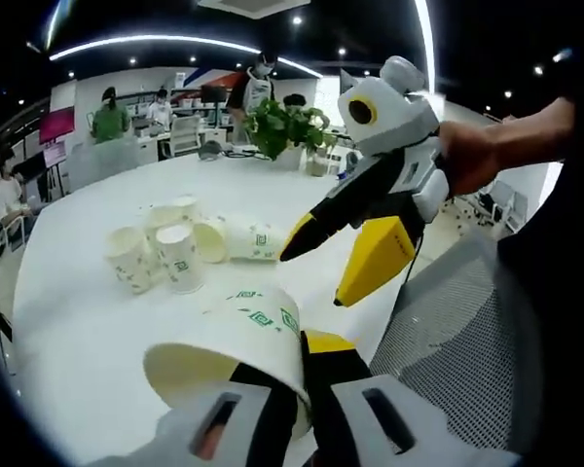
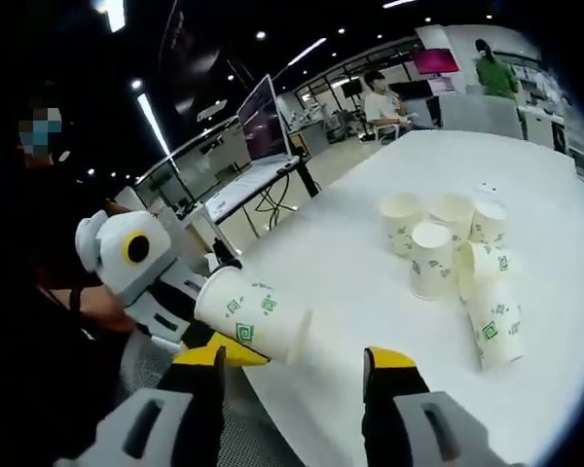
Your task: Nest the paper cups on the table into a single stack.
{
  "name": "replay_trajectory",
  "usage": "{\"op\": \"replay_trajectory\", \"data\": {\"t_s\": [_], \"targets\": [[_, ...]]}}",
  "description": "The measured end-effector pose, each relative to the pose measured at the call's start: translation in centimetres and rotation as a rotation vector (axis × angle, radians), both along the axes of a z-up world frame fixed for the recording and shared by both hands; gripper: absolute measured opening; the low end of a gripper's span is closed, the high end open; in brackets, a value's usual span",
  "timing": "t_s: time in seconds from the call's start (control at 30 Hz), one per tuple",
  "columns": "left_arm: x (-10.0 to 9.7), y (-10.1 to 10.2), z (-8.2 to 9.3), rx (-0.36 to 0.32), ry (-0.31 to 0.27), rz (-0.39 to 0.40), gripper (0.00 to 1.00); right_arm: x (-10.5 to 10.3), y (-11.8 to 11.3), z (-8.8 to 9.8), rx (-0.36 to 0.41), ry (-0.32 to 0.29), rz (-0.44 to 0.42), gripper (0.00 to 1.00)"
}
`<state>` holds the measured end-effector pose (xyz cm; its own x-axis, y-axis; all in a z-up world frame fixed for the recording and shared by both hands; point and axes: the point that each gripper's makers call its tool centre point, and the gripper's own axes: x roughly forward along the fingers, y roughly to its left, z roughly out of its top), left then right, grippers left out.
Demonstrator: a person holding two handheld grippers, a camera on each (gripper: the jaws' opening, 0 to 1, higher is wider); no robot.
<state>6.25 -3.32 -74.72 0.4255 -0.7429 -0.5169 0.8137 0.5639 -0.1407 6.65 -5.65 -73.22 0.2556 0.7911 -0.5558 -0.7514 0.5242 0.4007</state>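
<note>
My left gripper is shut on the rim wall of a white paper cup with green marks, held on its side above the white table. In the right gripper view this cup juts from the left gripper, base toward my right gripper, which is open just below it. The right gripper hangs open beside the cup. Several loose cups cluster mid-table, some upright, two lying down.
A potted plant stands at the table's far side. A grey mesh chair sits by the near table edge under both grippers. A hand and sleeve hold the right gripper. People and desks with a monitor fill the background.
</note>
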Motion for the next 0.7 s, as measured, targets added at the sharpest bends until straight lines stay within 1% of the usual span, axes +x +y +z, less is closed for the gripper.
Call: {"op": "replay_trajectory", "data": {"t_s": [0.2, 0.3, 0.37, 0.6, 0.7], "targets": [[0.7, -0.6, -0.6, 0.035, 0.01, -0.02, 0.0, -0.1, -1.6, -0.8, -0.067, -0.037, -0.033, 0.67], [1.1, -0.8, -1.2, 0.09, 0.012, -0.05, 0.0, 0.1, -2.6, -1.3, -0.086, -0.045, -0.049, 0.7], [1.2, -1.0, -1.1, 0.108, 0.003, -0.063, 0.0, 0.0, -3.1, -1.4, -0.097, -0.048, -0.064, 0.71], [2.9, -0.8, -1.8, 0.195, 0.0, -0.101, 0.0, -0.1, -4.4, -1.6, -0.093, -0.035, -0.121, 0.72], [3.8, -0.6, -2.0, 0.206, 0.008, -0.096, 0.0, -0.1, -4.7, -1.8, -0.096, -0.032, -0.137, 0.72]]}}
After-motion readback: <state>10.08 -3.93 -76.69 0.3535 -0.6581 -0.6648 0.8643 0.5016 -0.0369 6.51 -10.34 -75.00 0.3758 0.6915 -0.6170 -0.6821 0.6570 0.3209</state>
